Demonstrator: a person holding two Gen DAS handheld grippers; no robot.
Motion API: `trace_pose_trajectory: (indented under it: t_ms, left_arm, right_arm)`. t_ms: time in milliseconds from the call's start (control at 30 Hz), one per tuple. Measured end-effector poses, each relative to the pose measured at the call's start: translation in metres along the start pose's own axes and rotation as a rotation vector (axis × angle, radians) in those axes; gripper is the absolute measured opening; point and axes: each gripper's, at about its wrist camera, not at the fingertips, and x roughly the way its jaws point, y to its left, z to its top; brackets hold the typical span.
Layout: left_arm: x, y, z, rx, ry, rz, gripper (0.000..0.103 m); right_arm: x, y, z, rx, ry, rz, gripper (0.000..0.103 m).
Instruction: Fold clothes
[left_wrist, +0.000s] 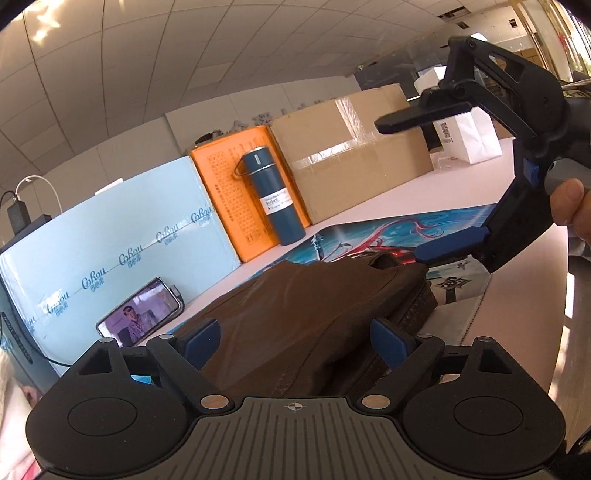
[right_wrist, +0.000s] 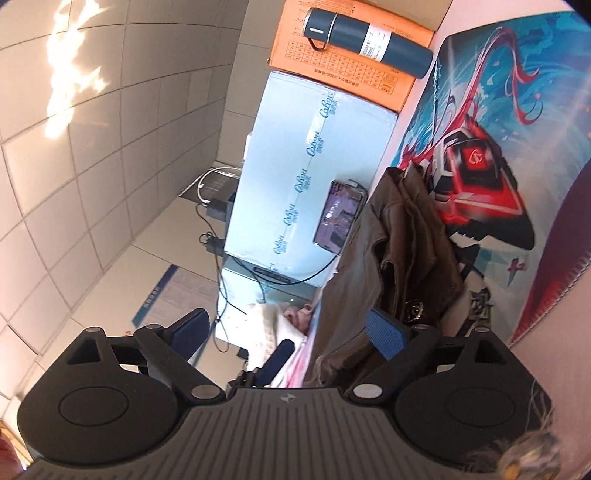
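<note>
The left gripper (left_wrist: 295, 343) stands with its jaws wide apart, nothing pressed between the blue pads (left_wrist: 201, 341). The brown garment (left_wrist: 314, 314) lies bunched on the mat (left_wrist: 369, 236) just ahead of it at 12 o'clock, reaching back between the open fingers, though the pads do not pinch it.

Past the garment, at 2 o'clock in the left wrist view, the right gripper (left_wrist: 436, 188) is turned on its side, its jaws spread as well, the lower finger just over the garment's far edge; whether it touches the cloth cannot be told. A thumb (left_wrist: 567, 201) grips its handle.

At 9 o'clock a phone (left_wrist: 142, 317) leans against a pale blue box (left_wrist: 110, 236). Farther along at 11 o'clock a blue flask (left_wrist: 271, 195) stands before an orange box (left_wrist: 221, 188), with a cardboard box (left_wrist: 351, 155) at 1 o'clock and a white bag (left_wrist: 469, 136) beyond.

In the right wrist view the scene is rolled sideways: the right gripper's (right_wrist: 295, 334) fingers stand apart, with the garment (right_wrist: 391, 251) heaped ahead and running past the right pad (right_wrist: 386, 334), on the edge of the mat (right_wrist: 517, 129).
</note>
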Motion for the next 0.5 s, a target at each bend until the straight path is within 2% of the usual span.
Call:
trace_pose_trajectory:
  t_ms: [167, 267, 400, 433, 467, 500]
  left_arm:
    - [0.007, -0.001, 0.004, -0.024, 0.006, 0.008, 0.091]
    - [0.011, 0.005, 0.013, -0.092, -0.016, 0.015, 0.091]
    - [0.031, 0.004, 0.019, -0.086, 0.048, 0.063, 0.090]
    - [0.036, 0.006, 0.018, -0.082, 0.070, 0.067, 0.079]
    - [0.038, 0.012, 0.016, -0.109, 0.081, 0.049, 0.044]
    - [0.039, 0.019, 0.015, -0.142, 0.090, 0.026, 0.038]
  right_arm:
    - [0.010, 0.016, 0.004, 0.007, 0.039, 0.119, 0.093]
    - [0.021, 0.022, 0.007, 0.006, 0.063, 0.154, 0.094]
    - [0.035, 0.027, 0.006, -0.001, 0.099, 0.171, 0.094]
    - [0.037, 0.029, 0.006, -0.017, 0.100, 0.162, 0.094]
    - [0.037, 0.032, 0.007, -0.041, 0.093, 0.143, 0.094]
    - [0.035, 0.034, 0.009, -0.073, 0.076, 0.113, 0.095]
